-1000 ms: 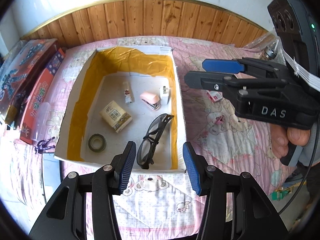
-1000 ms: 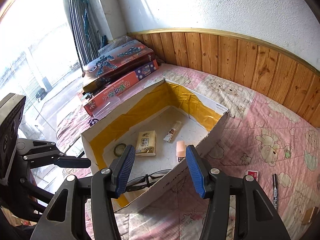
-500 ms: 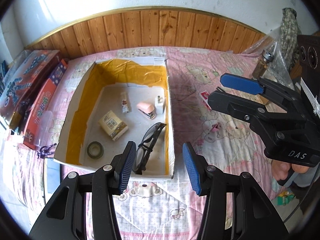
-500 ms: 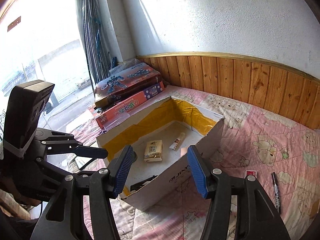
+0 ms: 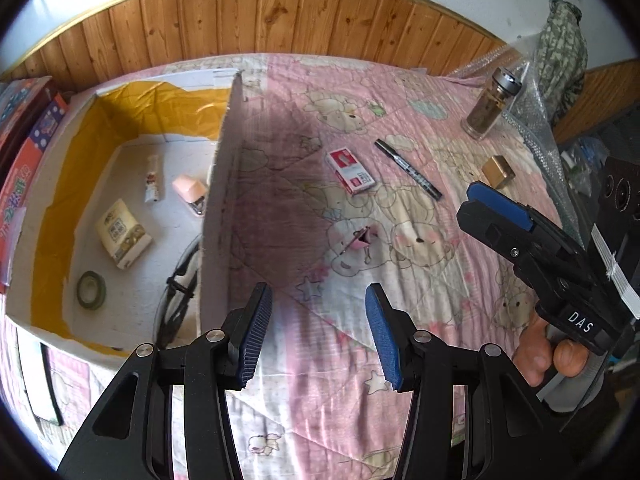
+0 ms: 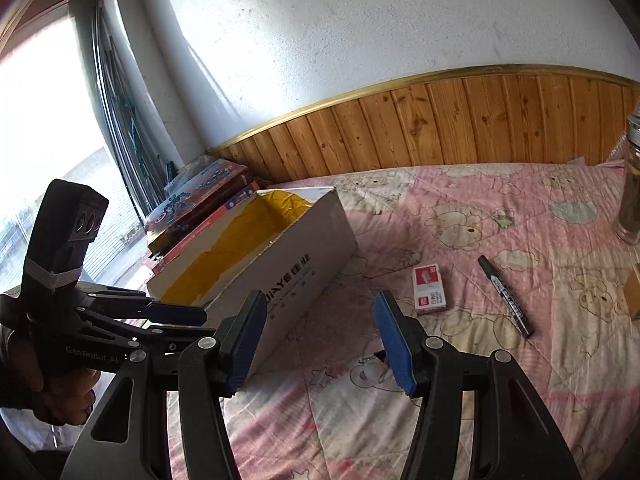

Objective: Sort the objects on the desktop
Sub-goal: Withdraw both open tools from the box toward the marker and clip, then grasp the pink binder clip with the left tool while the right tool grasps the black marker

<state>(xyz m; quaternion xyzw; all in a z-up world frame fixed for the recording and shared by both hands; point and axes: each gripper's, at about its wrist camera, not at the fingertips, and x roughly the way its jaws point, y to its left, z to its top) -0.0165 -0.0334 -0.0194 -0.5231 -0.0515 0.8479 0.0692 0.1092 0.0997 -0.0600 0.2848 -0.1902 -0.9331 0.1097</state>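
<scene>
A white cardboard box (image 5: pixel 216 184) lined with yellow tape lies at the left and holds glasses (image 5: pixel 180 280), a tape roll (image 5: pixel 91 290), a small carton (image 5: pixel 122 232), a tube (image 5: pixel 153 178) and a pink stapler (image 5: pixel 192 194). On the pink quilt lie a red-and-white staple box (image 5: pixel 352 170), a black marker (image 5: pixel 408 170), a pink binder clip (image 5: pixel 360 240) and a gold block (image 5: pixel 496 170). My left gripper (image 5: pixel 316 336) hangs open above the quilt, just right of the box wall. My right gripper (image 6: pixel 320 344) is open too, low over the quilt near the clip (image 6: pixel 374 358), nothing between its fingers.
A glass jar (image 5: pixel 490 104) with a metal lid stands at the back right beside bubble wrap (image 5: pixel 532 120). Toy boxes (image 6: pixel 200 200) are stacked left of the cardboard box. Wood panelling (image 6: pixel 440 128) runs behind the bed. A hand (image 5: pixel 552 356) holds the right gripper's handle.
Both grippers have swung right, away from over the box and onto the quilt with the loose items. The right gripper has dropped lower and rolled. Both stay open and empty.
</scene>
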